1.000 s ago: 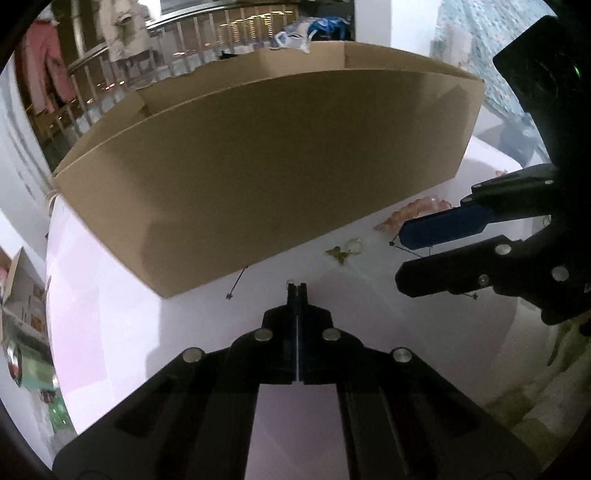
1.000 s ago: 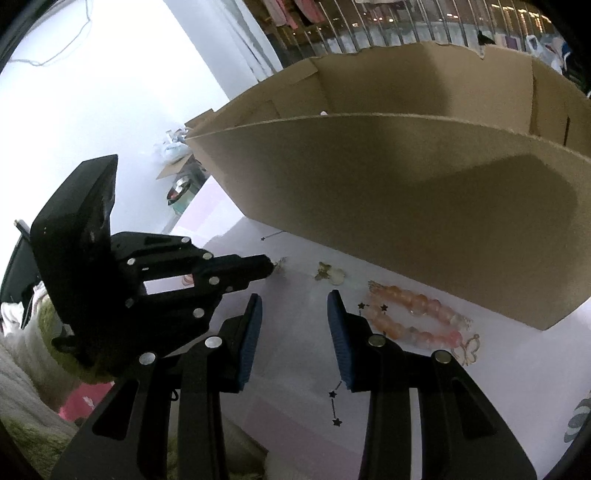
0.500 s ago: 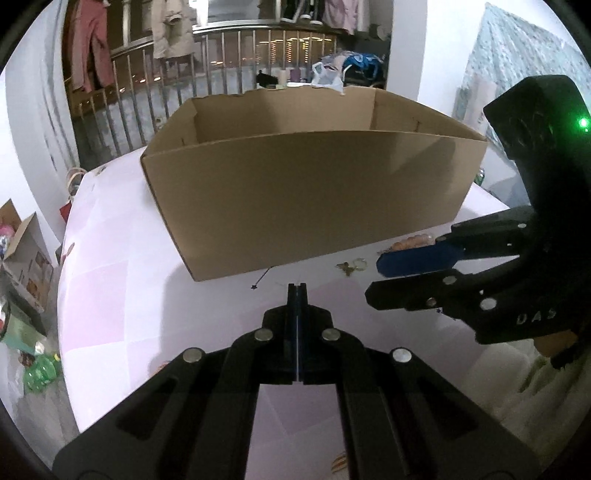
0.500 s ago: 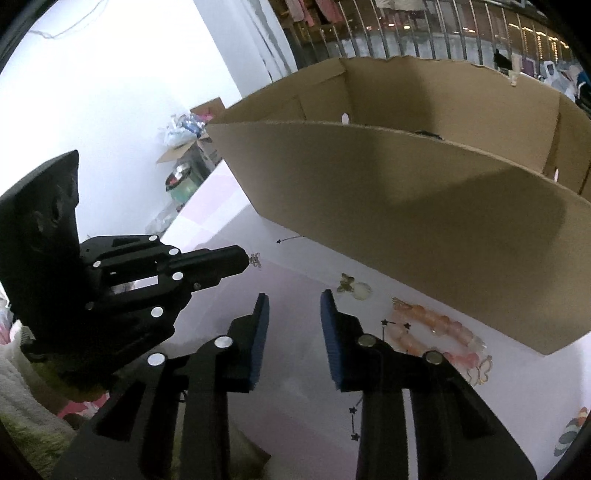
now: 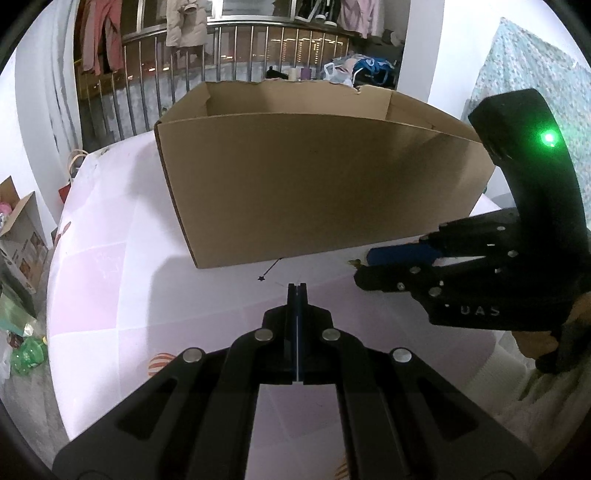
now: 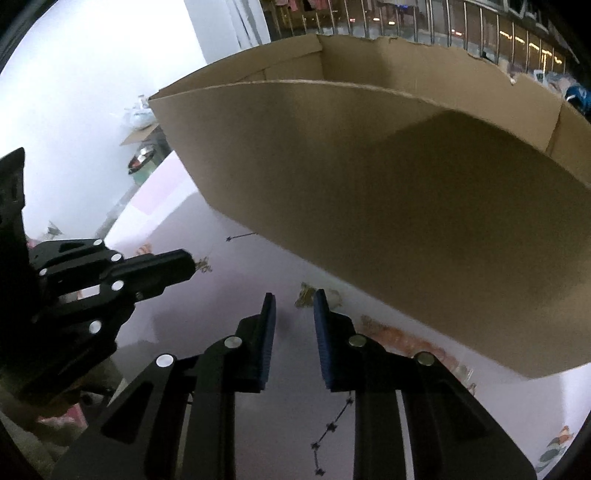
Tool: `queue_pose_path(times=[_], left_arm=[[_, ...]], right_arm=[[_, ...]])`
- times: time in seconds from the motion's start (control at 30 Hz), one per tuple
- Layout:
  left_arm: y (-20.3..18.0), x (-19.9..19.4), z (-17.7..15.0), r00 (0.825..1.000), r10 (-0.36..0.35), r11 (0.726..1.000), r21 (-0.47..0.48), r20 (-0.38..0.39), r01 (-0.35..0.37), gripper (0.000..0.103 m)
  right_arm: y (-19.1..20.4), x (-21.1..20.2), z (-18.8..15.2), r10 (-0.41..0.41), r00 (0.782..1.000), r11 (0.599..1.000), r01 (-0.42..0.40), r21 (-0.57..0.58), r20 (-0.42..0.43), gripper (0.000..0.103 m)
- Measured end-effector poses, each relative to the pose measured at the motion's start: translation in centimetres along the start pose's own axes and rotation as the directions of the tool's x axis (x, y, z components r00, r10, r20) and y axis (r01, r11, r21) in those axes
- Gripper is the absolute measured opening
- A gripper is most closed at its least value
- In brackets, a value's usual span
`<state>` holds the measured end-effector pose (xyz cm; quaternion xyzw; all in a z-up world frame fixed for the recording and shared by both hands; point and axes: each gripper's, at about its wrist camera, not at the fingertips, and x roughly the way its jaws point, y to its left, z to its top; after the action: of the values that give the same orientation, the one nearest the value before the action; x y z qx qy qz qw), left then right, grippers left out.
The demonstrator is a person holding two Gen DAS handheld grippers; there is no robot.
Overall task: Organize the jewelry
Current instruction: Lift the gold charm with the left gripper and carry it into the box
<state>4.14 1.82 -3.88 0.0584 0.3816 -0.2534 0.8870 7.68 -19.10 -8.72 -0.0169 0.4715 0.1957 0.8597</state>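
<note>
Pale table point(image 5: 110, 288), "UAS"-marked right hand-held gripper point(image 5: 364, 267)

Pretty sure I'm running this in somebody's home, right next to a balcony or laundry nook. Behind the big cardboard box point(image 5: 317, 184) there's a metal railing point(image 5: 236, 55) with jackets and other clothes point(image 5: 181, 20) hanging above it, and lights glowing beyond the bars. The table point(image 5: 110, 280) has a pale pink checked cloth with little prints. Off its edge I see open cartons point(image 5: 16, 236) and bags on the floor, though it's blurry down there.
</note>
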Motion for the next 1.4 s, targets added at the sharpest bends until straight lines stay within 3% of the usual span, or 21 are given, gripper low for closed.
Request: queue_pose_path(times=[0.17,0.37,0.73,0.8,1.13,1.3,1.4], left_arm=[[0.0,0.1,0.0,1.0,-0.002,1.0,-0.004,-0.003,0.002,0.0],[0.0,0.2,-0.2,1.0,-0.004,1.0,-0.005,-0.002,0.004,0.0],[-0.1,0.2,-0.3,1.0,0.004,1.0,-0.003,0.009,-0.004,0.0],[-0.1,0.2,-0.2,1.0,0.007,1.0,-0.004,0.011,-0.007,0.0],[-0.5,-0.4,0.0,0.999,0.031,0.999,0.007,0.03,-0.032,0.0],[-0.8,-0.4,-0.1,0.999,0.036,0.999,-0.002,0.031,-0.036,0.0],[-0.7,-0.3,0.0,0.999,0.036,0.999,-0.005,0.031,-0.036,0.0]], right_arm=[[0.7,0.1,0.4,-0.027,1.0,0.999,0.027,-0.033,0.006,0.021],[0.7,0.2,0.4,-0.064,0.998,0.995,0.063,-0.08,-0.005,0.01],[0.8,0.2,0.7,-0.042,0.999,0.996,0.042,-0.078,-0.002,0.007],[0.8,-0.1,0.7,-0.036,0.999,0.996,0.036,-0.079,0.002,0.003],[0.6,-1.8,0.3,0.001,1.0,0.998,0.001,-0.068,0.028,0.003],[1.0,-1.3,0.5,0.012,1.0,0.995,-0.012,-0.098,0.006,0.018],[1.5,-0.9,0.9,0.012,1.0,0.993,-0.012,-0.12,-0.002,0.019]])
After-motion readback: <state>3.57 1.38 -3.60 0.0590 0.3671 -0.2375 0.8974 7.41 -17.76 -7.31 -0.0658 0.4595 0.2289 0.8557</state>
